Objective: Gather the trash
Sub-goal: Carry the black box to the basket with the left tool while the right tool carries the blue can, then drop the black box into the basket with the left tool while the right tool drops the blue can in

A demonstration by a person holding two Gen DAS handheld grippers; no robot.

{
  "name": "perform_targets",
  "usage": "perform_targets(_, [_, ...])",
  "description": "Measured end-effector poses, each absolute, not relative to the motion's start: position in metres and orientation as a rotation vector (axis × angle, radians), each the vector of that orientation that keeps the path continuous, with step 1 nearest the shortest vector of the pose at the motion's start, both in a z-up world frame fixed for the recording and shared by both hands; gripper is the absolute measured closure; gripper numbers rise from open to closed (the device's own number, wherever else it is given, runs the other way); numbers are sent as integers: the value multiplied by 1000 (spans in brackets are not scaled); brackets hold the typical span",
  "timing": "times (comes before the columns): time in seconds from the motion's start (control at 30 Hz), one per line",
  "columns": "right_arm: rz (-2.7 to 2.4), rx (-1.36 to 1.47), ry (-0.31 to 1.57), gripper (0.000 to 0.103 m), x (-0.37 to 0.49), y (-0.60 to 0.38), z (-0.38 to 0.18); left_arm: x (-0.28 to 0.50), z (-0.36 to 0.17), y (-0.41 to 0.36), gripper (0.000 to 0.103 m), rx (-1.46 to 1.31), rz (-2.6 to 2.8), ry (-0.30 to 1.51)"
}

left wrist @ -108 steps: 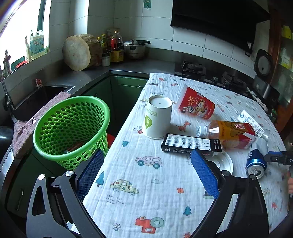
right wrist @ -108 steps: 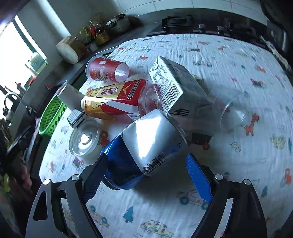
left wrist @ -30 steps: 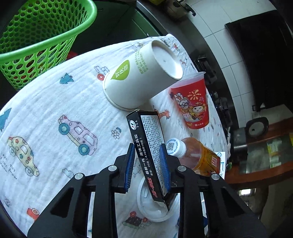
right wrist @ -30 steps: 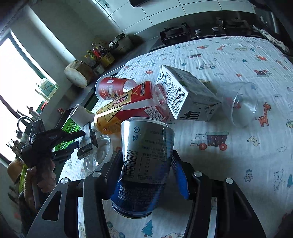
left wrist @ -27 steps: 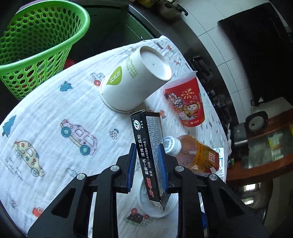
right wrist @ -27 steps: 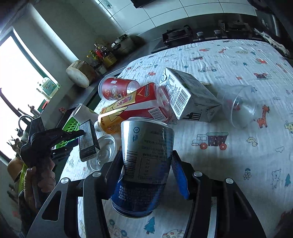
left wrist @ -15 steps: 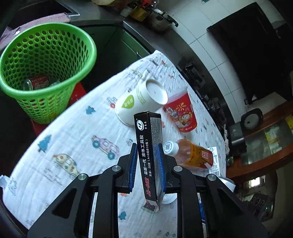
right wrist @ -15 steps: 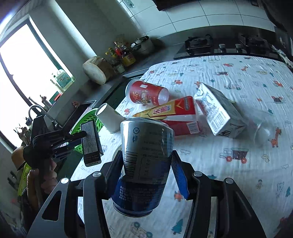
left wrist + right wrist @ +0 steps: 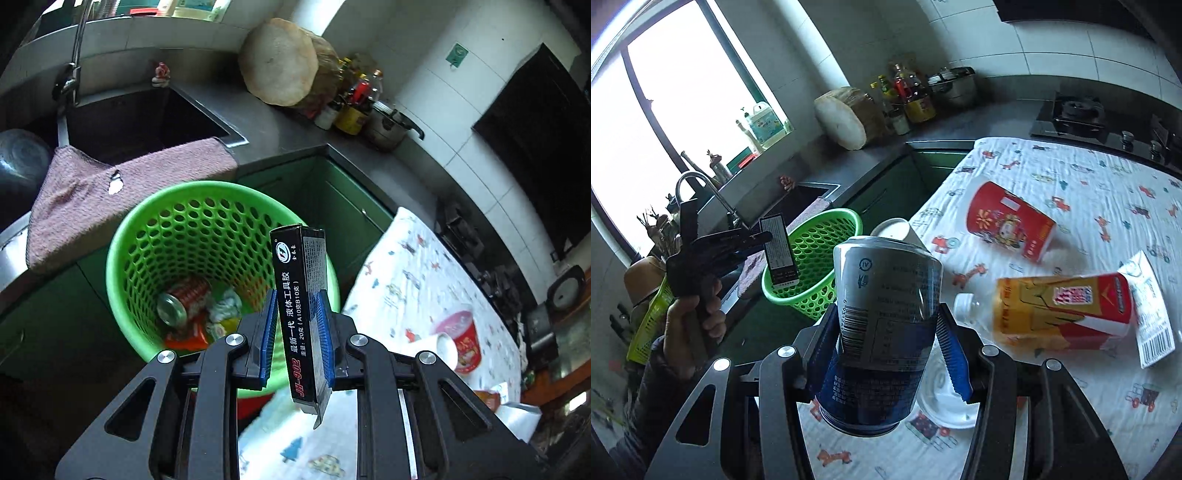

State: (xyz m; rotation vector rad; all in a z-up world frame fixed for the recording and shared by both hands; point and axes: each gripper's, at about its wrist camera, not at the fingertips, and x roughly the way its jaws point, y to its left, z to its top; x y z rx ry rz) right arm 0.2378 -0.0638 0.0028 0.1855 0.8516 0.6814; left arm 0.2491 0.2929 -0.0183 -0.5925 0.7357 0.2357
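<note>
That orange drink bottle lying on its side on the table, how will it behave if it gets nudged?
The orange drink bottle looks round and lies flat, so it would probably roll. Its clear neck end looks empty, so it is likely light and skids easily on the patterned cloth.

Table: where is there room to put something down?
The table is bare behind the red cup, toward the stove, and along the near right corner, in front of the bottle. It is crowded in the middle: cup, bottle, carton, lid.
</note>
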Motion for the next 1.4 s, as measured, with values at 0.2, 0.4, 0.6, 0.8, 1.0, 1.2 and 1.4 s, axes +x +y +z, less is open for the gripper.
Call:
perform_targets(0.2, [745,151,848,52,258,-16,13,264,-51,331,82,-617,289,777])
perform_targets(0.4, [783,105,831,52,280,35,24,264,-75,351,81,-642,316,790])
perform_targets(0.6, [810,65,835,52,301,90,20,254,-83,360,74,-647,310,785])
perform_targets(0.8, [798,31,855,52,325,137,4,232,-78,363,57,-638,326,757])
perform_targets(1.0, [785,-10,883,52,342,183,-19,208,-69,361,48,-615,336,733])
perform_targets(1.2, [750,-46,910,52,354,216,-46,186,-66,360,41,-611,350,722])
perform_targets(1.4, [728,-78,963,51,363,230,-71,176,-67,353,35,-562,373,720])
